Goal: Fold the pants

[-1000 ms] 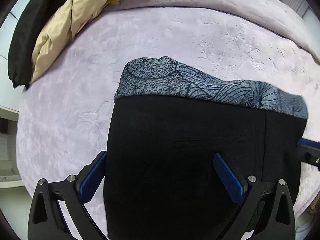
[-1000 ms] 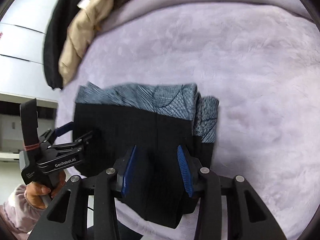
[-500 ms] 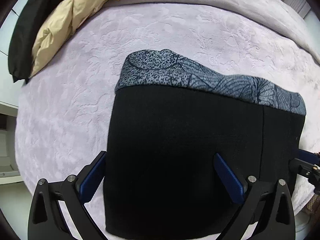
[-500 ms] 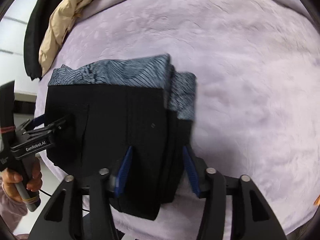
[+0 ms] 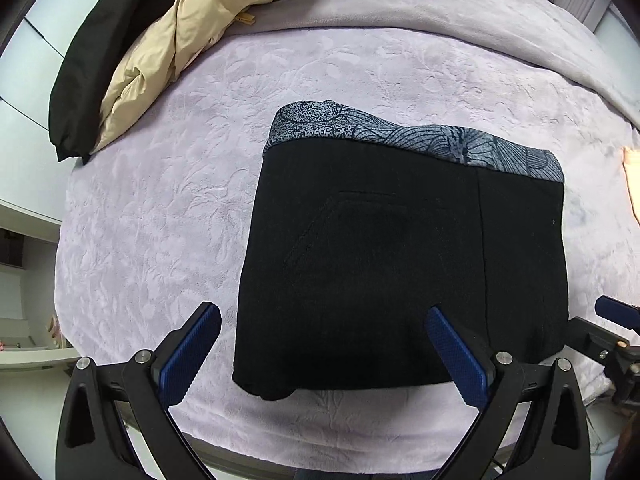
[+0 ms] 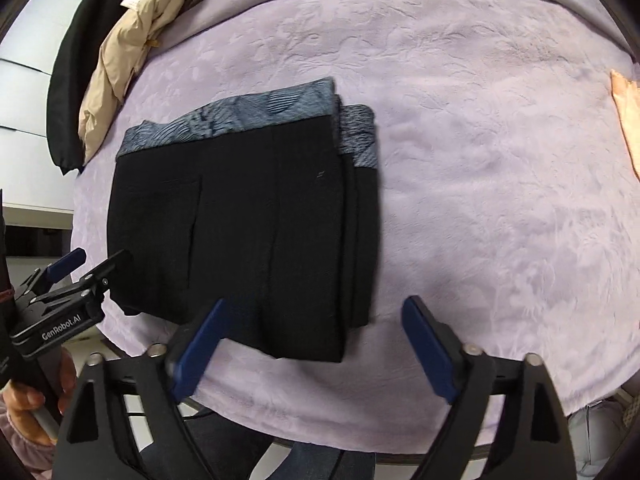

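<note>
Black pants (image 5: pixel 400 260) with a blue-grey patterned waistband (image 5: pixel 400 136) lie folded in a compact rectangle on the lilac blanket (image 5: pixel 160 220). My left gripper (image 5: pixel 321 311) hovers open above the near left corner of the pants, its pads clear of the cloth. In the right wrist view the same pants (image 6: pixel 248 220) show stacked layers along their right side. Above their near right corner my right gripper (image 6: pixel 315 303) has its jaws opening wide, and its blue pads (image 6: pixel 428 352) do not press on the cloth. The left gripper (image 6: pixel 98 258) shows at the pants' left edge.
A beige jacket (image 5: pixel 160 64) and a black garment (image 5: pixel 84 80) are piled at the far left of the bed. A peach cloth (image 6: pixel 626 128) lies at the right edge. The bed's near edge (image 6: pixel 360 452) runs just below the grippers. A hand in a pink sleeve (image 6: pixel 24 412) holds the left gripper.
The right jaws have spread wide and let go of the folded pants. Both grippers have lifted and drawn back toward the near edge. The pants lie still.
</note>
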`<state>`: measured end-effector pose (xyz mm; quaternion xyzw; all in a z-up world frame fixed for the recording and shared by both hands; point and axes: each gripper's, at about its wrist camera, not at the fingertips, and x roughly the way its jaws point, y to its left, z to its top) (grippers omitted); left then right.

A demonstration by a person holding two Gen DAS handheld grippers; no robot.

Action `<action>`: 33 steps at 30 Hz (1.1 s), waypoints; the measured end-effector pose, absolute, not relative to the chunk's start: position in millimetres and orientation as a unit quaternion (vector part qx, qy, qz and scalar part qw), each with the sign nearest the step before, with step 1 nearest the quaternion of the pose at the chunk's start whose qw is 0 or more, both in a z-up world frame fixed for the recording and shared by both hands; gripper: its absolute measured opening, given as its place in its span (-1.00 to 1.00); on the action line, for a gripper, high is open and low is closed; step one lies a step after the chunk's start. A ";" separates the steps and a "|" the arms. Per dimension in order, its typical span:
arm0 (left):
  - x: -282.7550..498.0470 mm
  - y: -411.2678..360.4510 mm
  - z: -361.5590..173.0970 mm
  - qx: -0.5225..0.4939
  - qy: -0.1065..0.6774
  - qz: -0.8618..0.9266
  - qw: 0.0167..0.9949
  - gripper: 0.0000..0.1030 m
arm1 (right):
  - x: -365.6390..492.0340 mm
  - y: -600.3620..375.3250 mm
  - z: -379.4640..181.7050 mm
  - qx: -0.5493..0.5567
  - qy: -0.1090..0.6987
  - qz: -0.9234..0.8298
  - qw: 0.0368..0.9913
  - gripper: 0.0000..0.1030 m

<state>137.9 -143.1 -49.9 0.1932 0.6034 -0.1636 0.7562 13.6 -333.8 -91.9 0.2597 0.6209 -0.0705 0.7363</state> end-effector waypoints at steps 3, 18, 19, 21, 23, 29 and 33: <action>125.9 -137.7 -42.3 0.199 0.602 -0.173 0.754 1.00 | 12.5 -311.7 -86.1 0.249 0.617 -0.093 0.740 0.84; 100.3 -100.5 -23.8 0.224 0.578 -0.204 0.758 1.00 | -3.2 -252.9 -63.0 0.209 0.603 -0.171 0.751 0.84; 99.7 -98.6 -22.8 0.227 0.576 -0.200 0.760 1.00 | -3.4 -250.5 -62.2 0.205 0.603 -0.175 0.751 0.84; 98.7 -95.8 -20.9 0.227 0.575 -0.197 0.761 1.00 | -3.3 -246.3 -61.4 0.201 0.606 -0.180 0.748 0.84; 98.5 -94.1 -19.6 0.225 0.576 -0.198 0.761 1.00 | -2.8 -242.7 -60.4 0.198 0.608 -0.183 0.747 0.84; 96.0 -92.0 -16.2 0.220 0.574 -0.203 0.762 1.00 | -6.2 -238.1 -55.7 0.187 0.605 -0.195 0.749 0.84; 93.6 -92.5 -15.5 0.220 0.574 -0.207 0.761 1.00 | -7.6 -239.3 -54.9 0.188 0.605 -0.198 0.748 0.84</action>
